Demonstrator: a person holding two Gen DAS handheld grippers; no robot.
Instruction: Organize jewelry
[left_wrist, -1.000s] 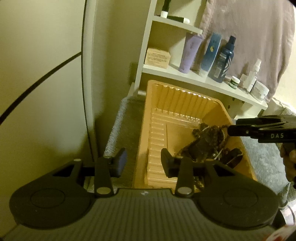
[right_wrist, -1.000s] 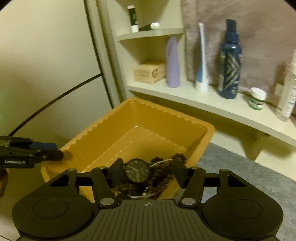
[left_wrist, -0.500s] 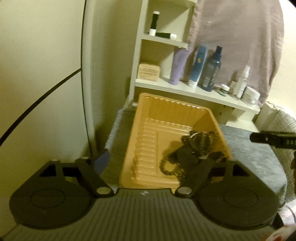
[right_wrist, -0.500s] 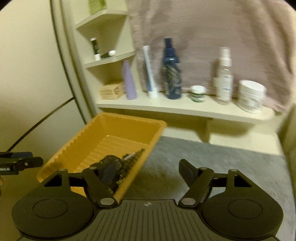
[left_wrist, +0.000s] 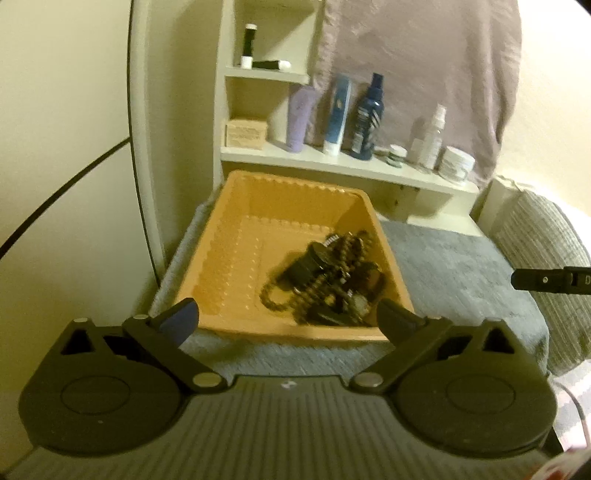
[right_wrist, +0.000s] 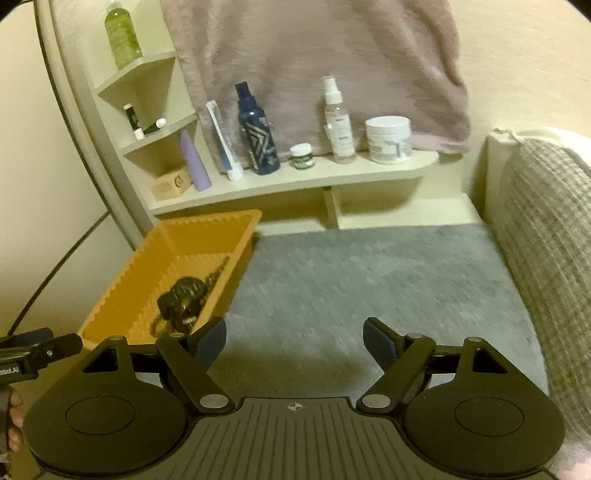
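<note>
An orange ribbed tray (left_wrist: 236, 258) sits on a grey mat at the left, below a shelf. A dark pile of jewelry (left_wrist: 325, 277), a black watch and brown bead strands, lies in the tray's near right corner; it also shows in the right wrist view (right_wrist: 183, 302). My left gripper (left_wrist: 288, 319) is open and empty, held just in front of the tray's near rim. My right gripper (right_wrist: 293, 341) is open and empty over the bare mat, to the right of the tray (right_wrist: 147, 273). Each gripper's tip shows at the edge of the other's view.
A cream shelf (right_wrist: 295, 177) behind the tray holds a purple tube (right_wrist: 194, 162), a dark blue bottle (right_wrist: 256, 133), a spray bottle (right_wrist: 338, 122), jars and a small box. A pinkish towel (right_wrist: 314, 55) hangs behind. A knitted cushion (right_wrist: 546, 240) lies at right. The grey mat (right_wrist: 369, 280) spreads between.
Both grippers have opened wide and pulled back from the tray. The right gripper let the watch go into the tray and swung right over the mat.
</note>
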